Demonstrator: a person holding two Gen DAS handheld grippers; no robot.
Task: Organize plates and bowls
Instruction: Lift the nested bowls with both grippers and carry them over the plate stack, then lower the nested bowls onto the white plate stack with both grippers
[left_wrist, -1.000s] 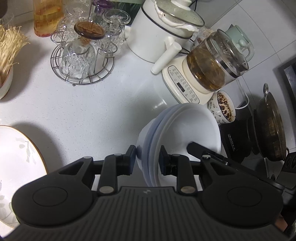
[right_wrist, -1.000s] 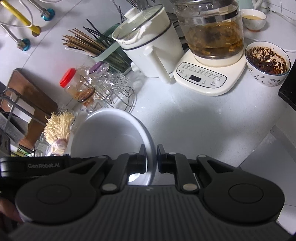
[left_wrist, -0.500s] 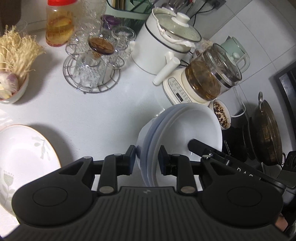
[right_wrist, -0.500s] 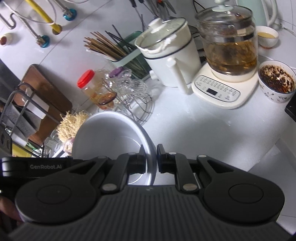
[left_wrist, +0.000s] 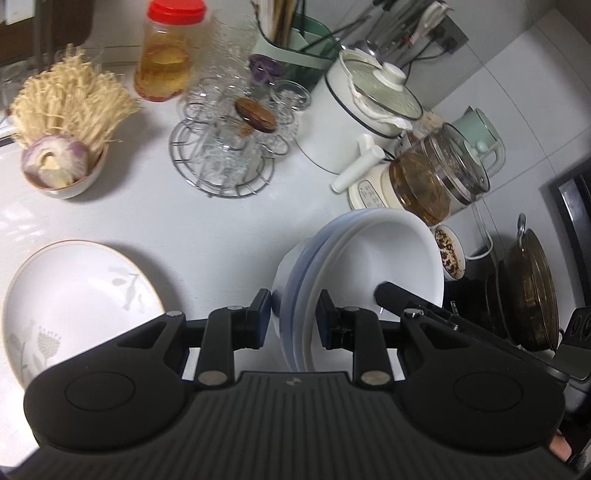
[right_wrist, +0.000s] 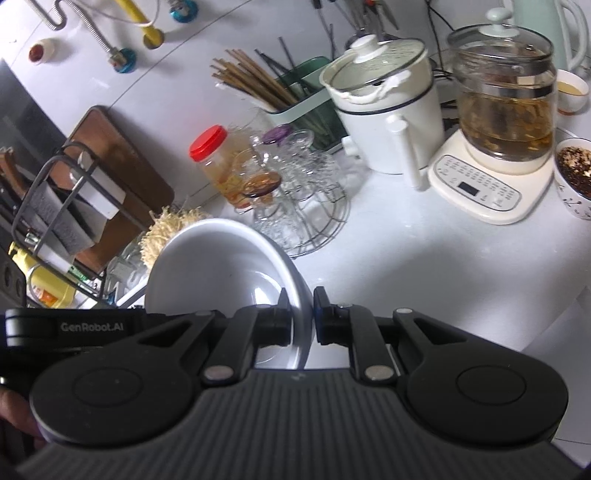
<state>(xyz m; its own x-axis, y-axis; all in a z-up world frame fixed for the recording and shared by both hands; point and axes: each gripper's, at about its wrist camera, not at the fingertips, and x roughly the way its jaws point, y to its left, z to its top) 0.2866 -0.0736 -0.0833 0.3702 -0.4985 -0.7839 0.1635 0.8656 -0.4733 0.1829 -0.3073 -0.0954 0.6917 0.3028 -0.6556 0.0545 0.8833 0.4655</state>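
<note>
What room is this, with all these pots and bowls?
Most likely a home kitchen counter. There is a white cooking pot with a lid, a holder full of chopsticks, and a glass kettle of tea on its electric base.

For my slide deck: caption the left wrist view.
Left claw clamps the rim of stacked white bowls above the counter, a floral plate lying to its left.

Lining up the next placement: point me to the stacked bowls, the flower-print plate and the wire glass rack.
stacked bowls (left_wrist: 391, 258): left wrist view, inner wall of the top bowl.
flower-print plate (left_wrist: 74, 295): left wrist view, bare centre of the plate.
wire glass rack (left_wrist: 236, 190): left wrist view, front edge of the wire ring.
</note>
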